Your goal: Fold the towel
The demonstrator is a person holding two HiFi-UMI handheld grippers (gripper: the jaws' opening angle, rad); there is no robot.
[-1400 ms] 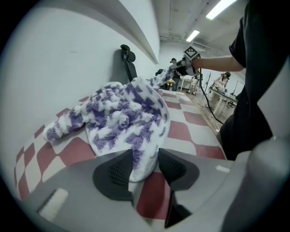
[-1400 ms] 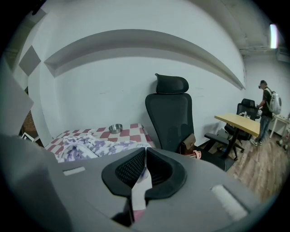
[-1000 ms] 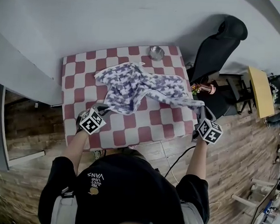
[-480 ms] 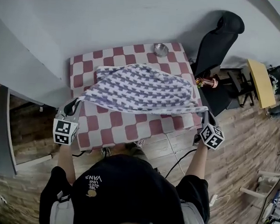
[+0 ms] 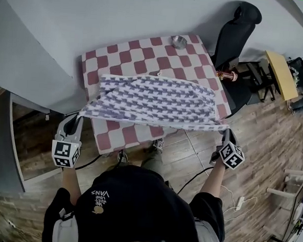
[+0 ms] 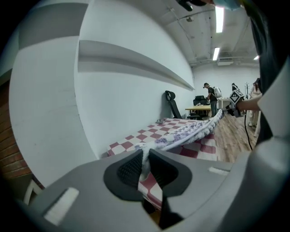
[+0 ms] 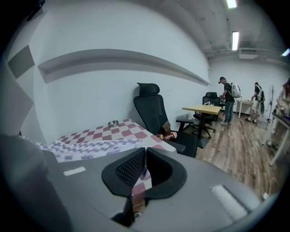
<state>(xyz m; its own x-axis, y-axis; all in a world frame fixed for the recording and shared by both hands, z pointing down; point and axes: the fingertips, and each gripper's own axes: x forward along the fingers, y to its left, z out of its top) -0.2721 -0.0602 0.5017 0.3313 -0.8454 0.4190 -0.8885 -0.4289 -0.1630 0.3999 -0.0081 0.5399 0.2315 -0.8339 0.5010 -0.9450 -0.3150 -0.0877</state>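
head view: towel held taut between both grippers

the towel [image 5: 153,100], white with a purple woven pattern, is held spread wide by its two near corners. its near edge is stretched in a nearly straight line between the left gripper [image 5: 80,116] and the right gripper [image 5: 226,130], out beyond the near edge of the desk [image 5: 145,61] and above the wooden floor [image 5: 191,146]. the rest of the towel extends away over the red-and-white checked desk top; whether the far edge rests on the desk cannot be told.

in the left gripper view, the jaws of the left gripper [image 6: 146,156] are seen closed to a narrow gap on a bunched corner of the towel [image 6: 190,131], which runs off to the right as a tight band. in the right gripper view, the jaws of the right gripper [image 7: 145,156] are seen almost together, with a thin bit of the towel [image 7: 90,147] pinched between the pads.

a small metal bowl [image 5: 179,41] is placed at the far right corner of the desk, well apart from the towel. a black office chair [image 5: 233,36] is positioned just beside the desk on the right.
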